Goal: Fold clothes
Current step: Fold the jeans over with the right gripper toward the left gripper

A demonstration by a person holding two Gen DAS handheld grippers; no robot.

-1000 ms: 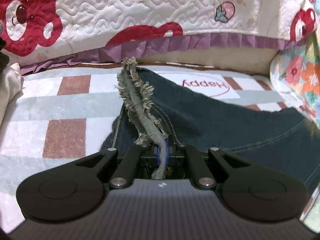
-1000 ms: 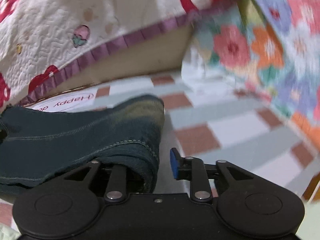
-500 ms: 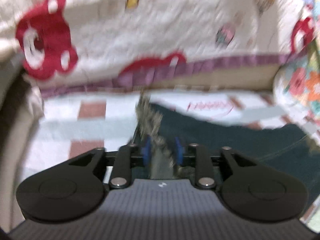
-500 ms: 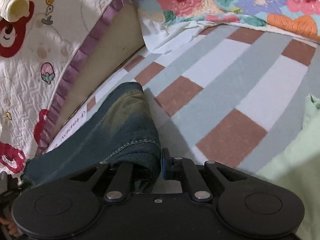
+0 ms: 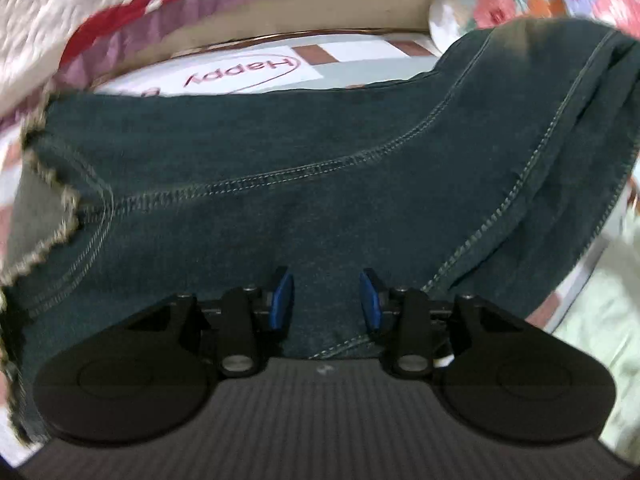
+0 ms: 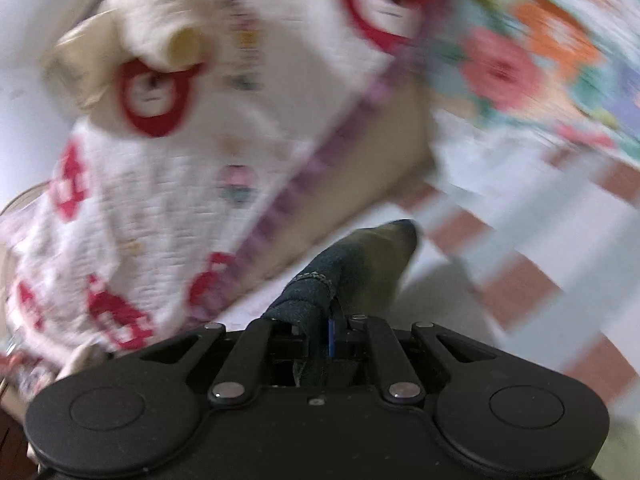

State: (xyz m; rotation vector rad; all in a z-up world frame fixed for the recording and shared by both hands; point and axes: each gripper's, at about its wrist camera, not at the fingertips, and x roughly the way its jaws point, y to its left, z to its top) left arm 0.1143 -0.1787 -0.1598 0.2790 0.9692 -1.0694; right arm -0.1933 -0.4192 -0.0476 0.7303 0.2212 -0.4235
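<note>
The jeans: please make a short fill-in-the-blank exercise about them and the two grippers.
1. The left gripper is ____, with blue pads apart over the jeans.
2. The right gripper is ____ on a fold of the jeans.
3. The red word printed on the checked mat is ____.

Missing words: open; shut; Happy

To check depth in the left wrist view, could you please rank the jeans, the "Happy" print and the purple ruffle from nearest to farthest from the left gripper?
From the left gripper:
1. Jeans, directly ahead and beneath the open jaws.
2. "Happy" print, on the checked cover beyond the jeans, ahead and slightly left.
3. Purple ruffle, farthest, along the quilt's edge at the back.
</note>
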